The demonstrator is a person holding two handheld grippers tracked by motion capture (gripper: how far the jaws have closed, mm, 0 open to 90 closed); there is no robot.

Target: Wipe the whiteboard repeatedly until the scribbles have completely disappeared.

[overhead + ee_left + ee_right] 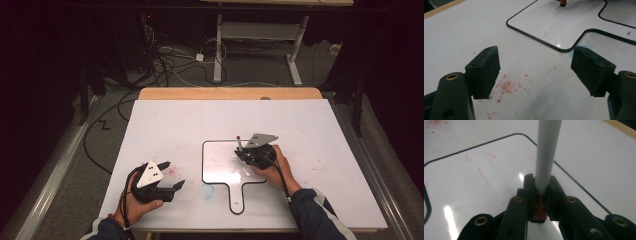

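Beyond my hand-held grippers, the white tabletop (320,130) ends in a wooden edge (230,93). Past it I see grey floor (260,70) strewn with tangled cables (165,62), a white-legged desk (260,30), and dark surroundings on both sides.

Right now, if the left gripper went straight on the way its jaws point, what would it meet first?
Most likely the small whiteboard: the open left gripper aims at its black-edged corner across the red-speckled table sheet. How high the jaws ride above the sheet is unclear.
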